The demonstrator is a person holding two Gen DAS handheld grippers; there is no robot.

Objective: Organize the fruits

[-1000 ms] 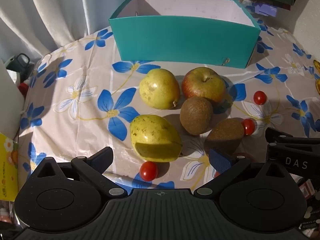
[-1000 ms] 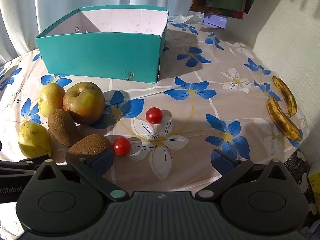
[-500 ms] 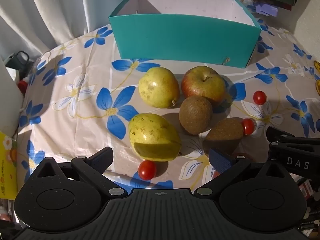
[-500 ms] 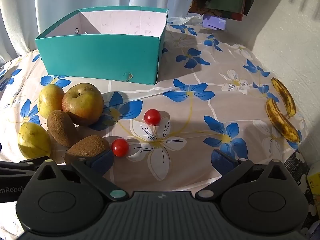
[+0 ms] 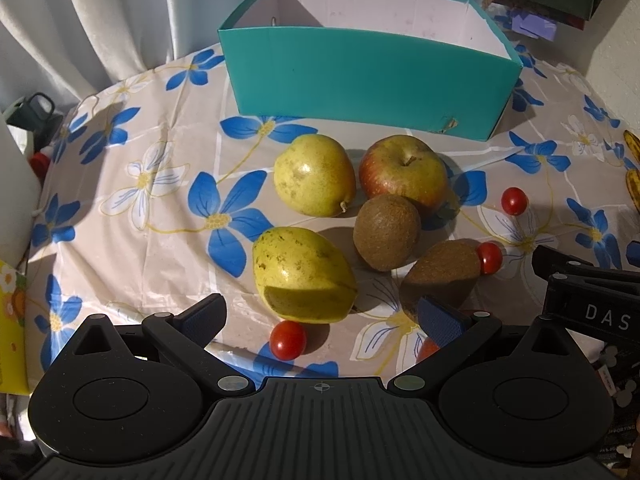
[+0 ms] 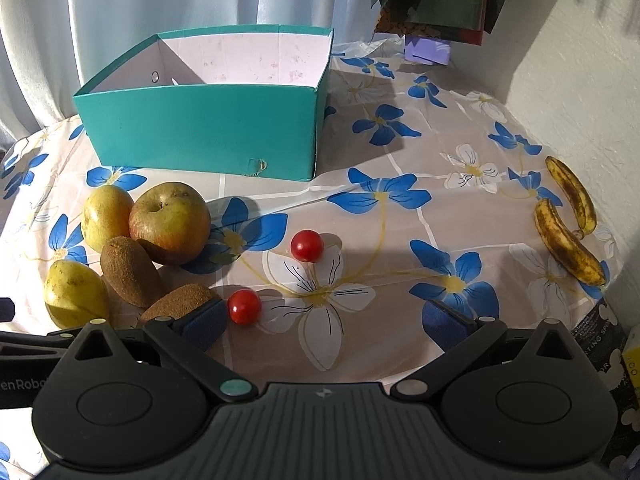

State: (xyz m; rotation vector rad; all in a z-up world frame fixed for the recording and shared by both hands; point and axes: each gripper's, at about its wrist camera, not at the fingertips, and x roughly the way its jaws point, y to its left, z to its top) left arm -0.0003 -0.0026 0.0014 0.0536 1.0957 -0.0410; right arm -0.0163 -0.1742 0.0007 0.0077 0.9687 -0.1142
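box [image 5: 368, 80] behind fruit cluster [image 5: 384, 216]; bananas [image 6: 568, 220] right

A cherry tomato [image 5: 427, 349] hides mostly behind the left gripper's right finger.

A table under a beige cloth [image 5: 160, 240] printed with blue and white flowers carries everything. A teal box [image 5: 368, 84], open at the top, stands at the back. In front of it lie two yellow pears [image 5: 314, 174] [image 5: 300, 274], an apple [image 5: 404, 170] and two kiwis [image 5: 386, 232] [image 5: 442, 270] in a close cluster, with cherry tomatoes [image 5: 514, 201] [image 5: 490, 258] [image 5: 288, 340] scattered around. Two spotted bananas [image 6: 568, 240] lie well apart near the right edge, by the wall
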